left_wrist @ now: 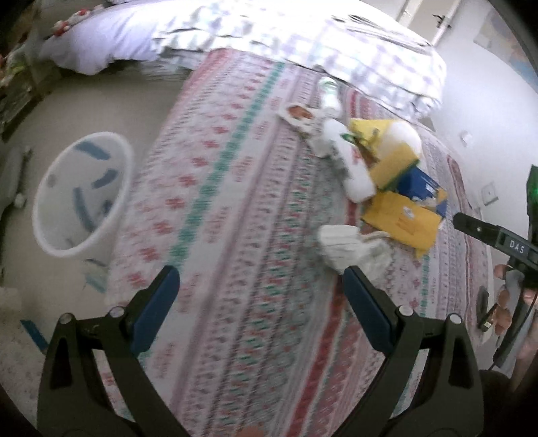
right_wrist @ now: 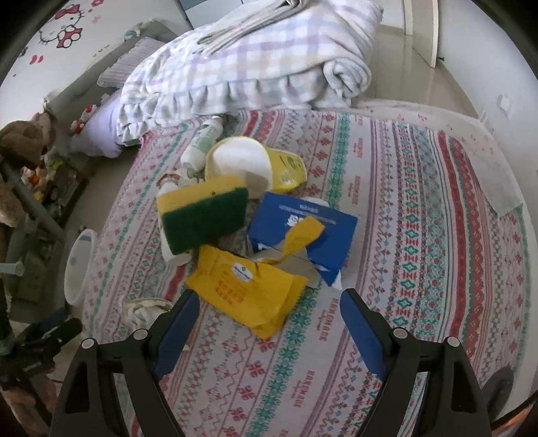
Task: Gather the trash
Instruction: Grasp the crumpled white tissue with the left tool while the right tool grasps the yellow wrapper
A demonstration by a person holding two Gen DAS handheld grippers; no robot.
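Bare bedsheet point(right_wrist: 420, 235) beside trash pile point(right_wrist: 255, 215)

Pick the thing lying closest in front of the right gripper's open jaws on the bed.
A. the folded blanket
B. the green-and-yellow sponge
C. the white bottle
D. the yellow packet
D: the yellow packet lies just ahead of the right gripper, while the sponge, bottle and blanket sit farther back.

Bed point(right_wrist: 420, 208) with patterned pink, red and teal sheet; folded checked blanket point(right_wrist: 255, 64) at its head. Pale floor point(left_wrist: 101, 101); white wall point(right_wrist: 477, 50) with cartoon cat decal point(right_wrist: 65, 28). Daylight.
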